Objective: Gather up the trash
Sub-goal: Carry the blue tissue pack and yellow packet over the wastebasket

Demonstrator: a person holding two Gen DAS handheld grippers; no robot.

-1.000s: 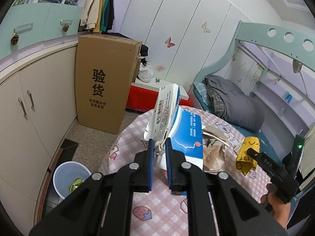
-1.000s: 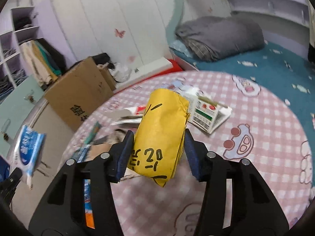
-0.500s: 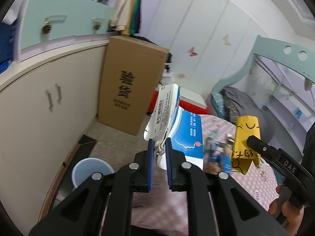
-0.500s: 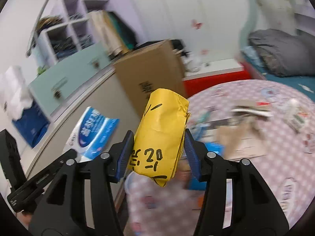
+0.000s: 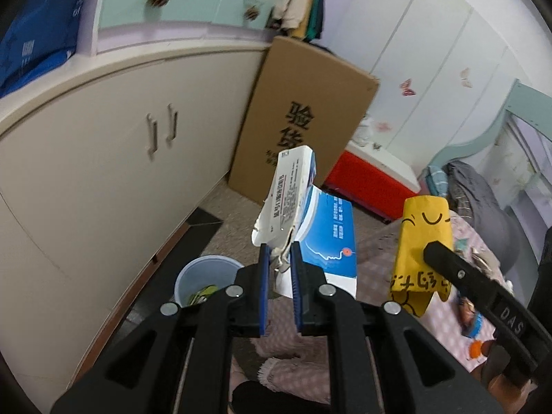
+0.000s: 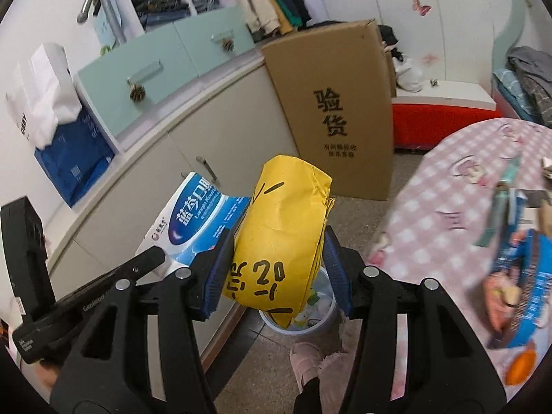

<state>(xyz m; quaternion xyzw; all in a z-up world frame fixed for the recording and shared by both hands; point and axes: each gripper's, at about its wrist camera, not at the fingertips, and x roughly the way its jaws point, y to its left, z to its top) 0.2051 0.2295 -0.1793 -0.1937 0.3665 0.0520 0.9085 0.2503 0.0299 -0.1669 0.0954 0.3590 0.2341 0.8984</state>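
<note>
Holding trash, your left gripper (image 5: 278, 269) pinches a blue-white box (image 5: 324, 238); your right gripper (image 6: 277, 269) clamps a yellow packet (image 6: 286, 227).
That packet hides most of the pale bin (image 6: 324, 321) below.

Right claw (image 6: 277, 272) grips yellow packet (image 6: 284, 231) | over bin (image 6: 326, 314) | blue-white box (image 6: 193, 220) alongside, in left claw (image 6: 151, 258)

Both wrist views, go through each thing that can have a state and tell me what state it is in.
Left gripper: shut on blue-and-white torn carton.
Right gripper: shut on yellow crumpled paper bag.
Pale blue round bin: open-topped, holding some trash.
Beige cabinet doors: closed.
</note>
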